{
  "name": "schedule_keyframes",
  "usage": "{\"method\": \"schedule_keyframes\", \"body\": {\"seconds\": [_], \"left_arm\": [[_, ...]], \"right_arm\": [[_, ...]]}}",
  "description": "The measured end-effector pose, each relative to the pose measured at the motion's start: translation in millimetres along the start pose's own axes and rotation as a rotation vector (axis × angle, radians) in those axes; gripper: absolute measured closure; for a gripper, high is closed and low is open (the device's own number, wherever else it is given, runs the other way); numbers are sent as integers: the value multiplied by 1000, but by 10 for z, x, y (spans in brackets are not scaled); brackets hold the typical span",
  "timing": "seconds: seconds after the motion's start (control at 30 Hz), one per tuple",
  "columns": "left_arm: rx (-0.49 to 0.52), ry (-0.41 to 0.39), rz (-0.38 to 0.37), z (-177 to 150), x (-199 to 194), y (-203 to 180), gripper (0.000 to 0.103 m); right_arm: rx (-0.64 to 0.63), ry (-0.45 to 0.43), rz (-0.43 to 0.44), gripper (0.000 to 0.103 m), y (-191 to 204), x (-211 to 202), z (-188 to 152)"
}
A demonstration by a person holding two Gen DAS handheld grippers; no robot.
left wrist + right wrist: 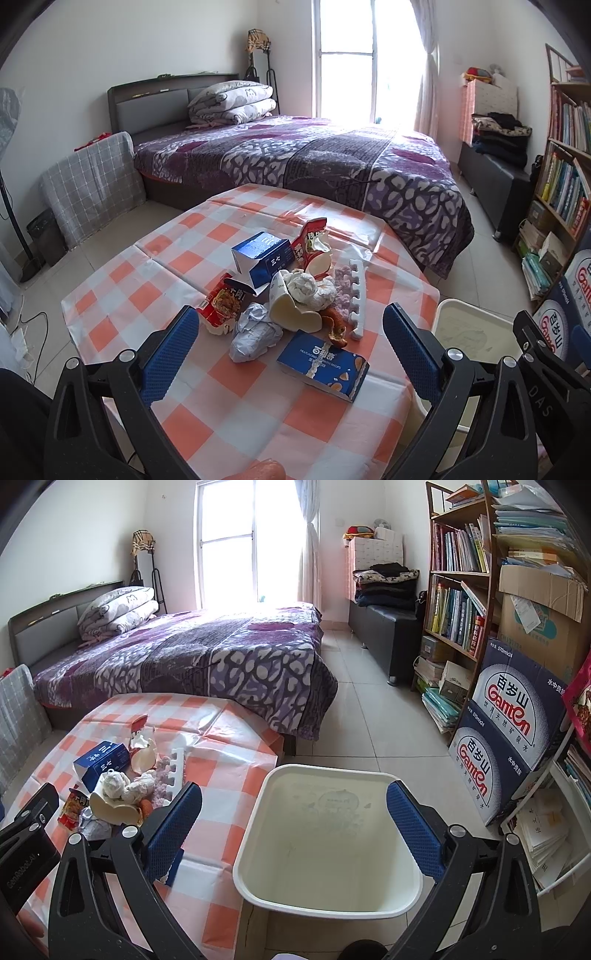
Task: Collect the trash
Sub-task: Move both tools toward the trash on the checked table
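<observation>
Both your grippers gape wide, holding nothing.
Left gripper (291, 345) over trash pile (291, 295); right gripper (295, 827) over cream plastic bin (328, 882) beside it.

Trash pile (291, 295) is being seen heaped mid-tablecloth: cartons, wrappers, crumpled tissue. Empty white bin (328, 834) is standing just beside.

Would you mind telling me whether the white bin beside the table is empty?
Empty: the right wrist view shows the white bin's bare, scuffed floor with no trash inside.

left gripper (291, 350) hangs wide open over the checked table (155, 266) — trash pile (291, 291) heaped between its pads.
</observation>
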State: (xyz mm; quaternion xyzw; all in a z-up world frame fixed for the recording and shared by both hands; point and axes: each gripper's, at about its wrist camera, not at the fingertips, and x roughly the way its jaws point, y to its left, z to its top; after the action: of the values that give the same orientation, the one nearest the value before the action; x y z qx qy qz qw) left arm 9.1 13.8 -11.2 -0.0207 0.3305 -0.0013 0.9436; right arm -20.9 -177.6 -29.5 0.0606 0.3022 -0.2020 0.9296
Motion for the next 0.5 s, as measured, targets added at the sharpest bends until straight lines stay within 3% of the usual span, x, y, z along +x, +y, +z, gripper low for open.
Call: {"method": "schedule_keyframes", "body": {"seconds": [0.5], "left_arm": [[30, -32, 23, -41, 15, 6, 6]], "right_arm": [[3, 3, -2, 7, 7, 5, -15]]}}
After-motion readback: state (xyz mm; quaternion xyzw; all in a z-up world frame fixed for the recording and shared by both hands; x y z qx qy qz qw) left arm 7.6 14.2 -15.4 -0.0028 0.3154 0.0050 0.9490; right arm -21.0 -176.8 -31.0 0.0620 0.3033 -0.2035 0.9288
